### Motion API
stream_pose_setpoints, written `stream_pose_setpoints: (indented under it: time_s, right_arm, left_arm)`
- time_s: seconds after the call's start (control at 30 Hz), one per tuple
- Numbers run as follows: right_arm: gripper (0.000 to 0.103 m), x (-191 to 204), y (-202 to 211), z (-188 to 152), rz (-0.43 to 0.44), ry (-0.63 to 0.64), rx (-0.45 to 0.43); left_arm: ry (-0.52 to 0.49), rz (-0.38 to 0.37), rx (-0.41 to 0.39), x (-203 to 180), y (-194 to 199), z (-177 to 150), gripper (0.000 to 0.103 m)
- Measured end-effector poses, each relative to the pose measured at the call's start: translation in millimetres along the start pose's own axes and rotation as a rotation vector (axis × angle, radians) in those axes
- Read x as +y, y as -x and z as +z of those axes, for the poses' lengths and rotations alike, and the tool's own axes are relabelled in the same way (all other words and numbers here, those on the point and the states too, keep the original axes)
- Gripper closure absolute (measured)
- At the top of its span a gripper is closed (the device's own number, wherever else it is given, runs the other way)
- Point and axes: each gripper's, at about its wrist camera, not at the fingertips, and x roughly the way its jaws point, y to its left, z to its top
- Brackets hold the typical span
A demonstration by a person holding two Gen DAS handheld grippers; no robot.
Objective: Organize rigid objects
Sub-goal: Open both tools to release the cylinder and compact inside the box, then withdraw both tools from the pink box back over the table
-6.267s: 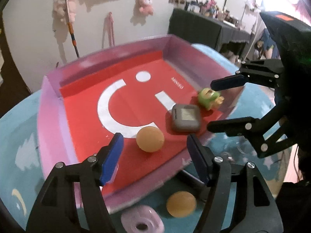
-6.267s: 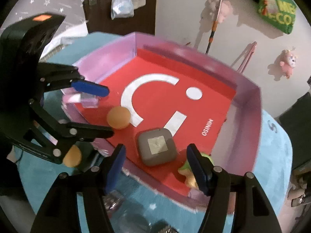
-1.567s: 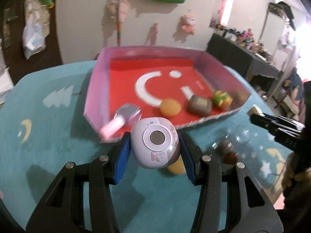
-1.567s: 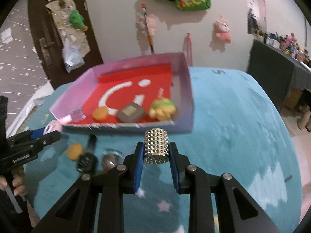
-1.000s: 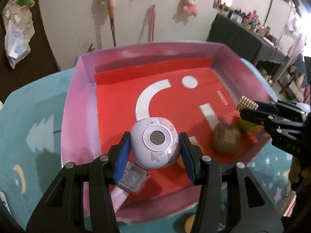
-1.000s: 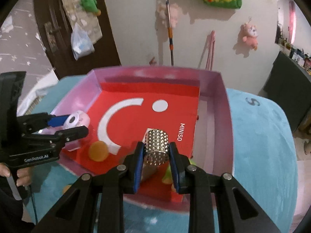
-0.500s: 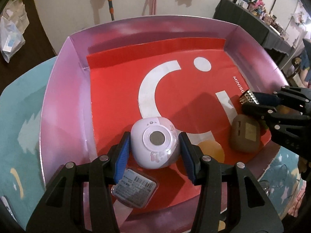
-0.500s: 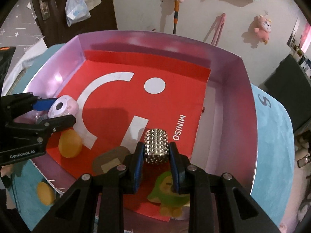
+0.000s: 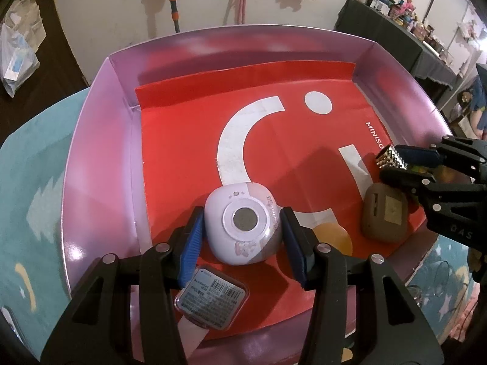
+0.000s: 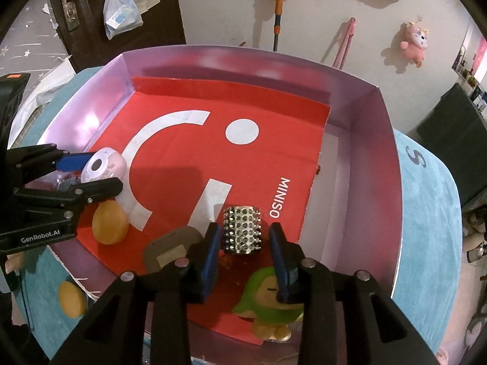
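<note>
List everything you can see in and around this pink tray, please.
tray: one, pink walls, red liner, on the cloth
cloth: one, teal, under the tray
round gadget: one, pale pink, in tray, near left
studded cylinder: one, silver, in tray, near right
orange balls: two, one in tray, one outside on cloth
flat case: one, grey-brown, in tray
duck toy: one, green, tray's near edge
barcoded packet: one, clear, tray's near-left corner
left gripper: black, blue pads, gripping gadget
right gripper: black, open around cylinder
</note>
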Motion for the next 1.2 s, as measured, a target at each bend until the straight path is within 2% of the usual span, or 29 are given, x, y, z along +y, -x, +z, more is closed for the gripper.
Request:
stream_pose_setpoints:
  time_s: [0.3,0.5,0.63,0.83,0.93,1.2]
  right_arm:
    - [0.065,0.7,-0.5,0.4,-0.003,0.007,0.002]
    - [0.058,1.1,2.6,1.3,0.001,0.008,-0.011]
    - [0.048,2.3,10.3,3.3,0.018,0.008,-0.033]
    - [0.046,6.2,22.5,3.6,0.012,0.013,-0.059]
    - [0.043,5.9,34.6,1.3,0.017,-0.003,-0.084]
    - [0.031,6.5,91.2,-16.5,0.022,-0.034,-0.224]
  left_arm:
    - [0.001,-0.011,-0.009,-0.1,-0.3,0.2,0.045]
    - [0.005,-0.02,-0.046,-0.6,11.1,1.4,0.041]
    - [0.011,-0.029,-0.091,-1.7,23.6,2.1,0.036]
    - [0.014,-0.03,-0.158,-1.9,47.0,-3.7,0.034]
    - [0.014,-0.021,-0.2,-3.8,63.3,-10.7,0.03]
    - [0.017,0.022,-0.331,-9.7,110.7,-33.7,0.026]
